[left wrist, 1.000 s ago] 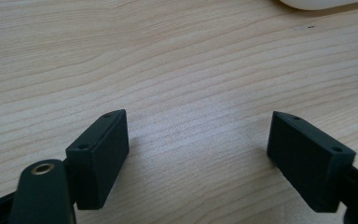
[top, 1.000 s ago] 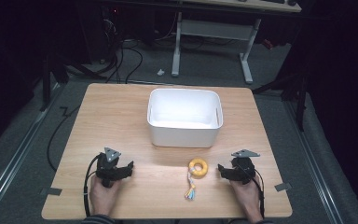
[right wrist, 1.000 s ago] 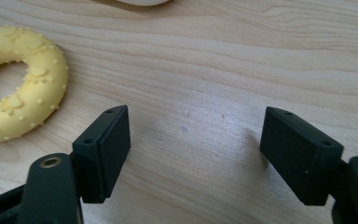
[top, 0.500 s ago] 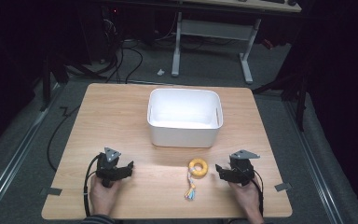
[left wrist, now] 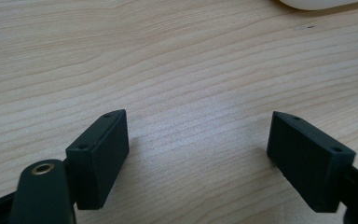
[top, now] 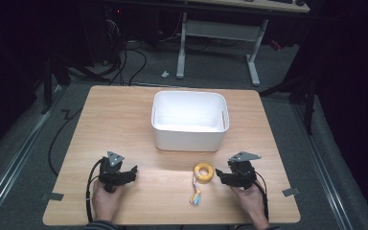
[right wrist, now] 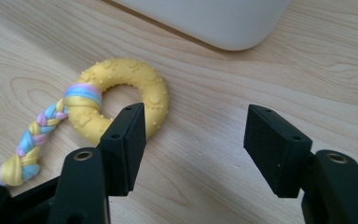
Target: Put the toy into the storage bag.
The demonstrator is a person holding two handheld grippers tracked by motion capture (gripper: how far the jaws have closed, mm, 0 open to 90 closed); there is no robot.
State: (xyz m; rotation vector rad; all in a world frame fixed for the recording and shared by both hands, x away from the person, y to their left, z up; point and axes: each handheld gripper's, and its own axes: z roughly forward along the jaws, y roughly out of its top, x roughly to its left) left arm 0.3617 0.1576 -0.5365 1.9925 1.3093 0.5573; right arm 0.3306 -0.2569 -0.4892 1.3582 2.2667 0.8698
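- right gripper (top: 223, 177) – jaws apart, have just been closing, nothing between them; bare wood in the gap
- its own view: one jaw overlaps the edge of the yellow ring toy (right wrist: 121, 100), ring outside the gap – contact unclear
- ring's braided pastel tail (top: 196, 194) trails toward the person
- left gripper (top: 124, 173) – jaws wide apart, low over bare table (top: 124, 120), well apart from the toy
- white bin (top: 190, 120) beyond the ring, mid-table
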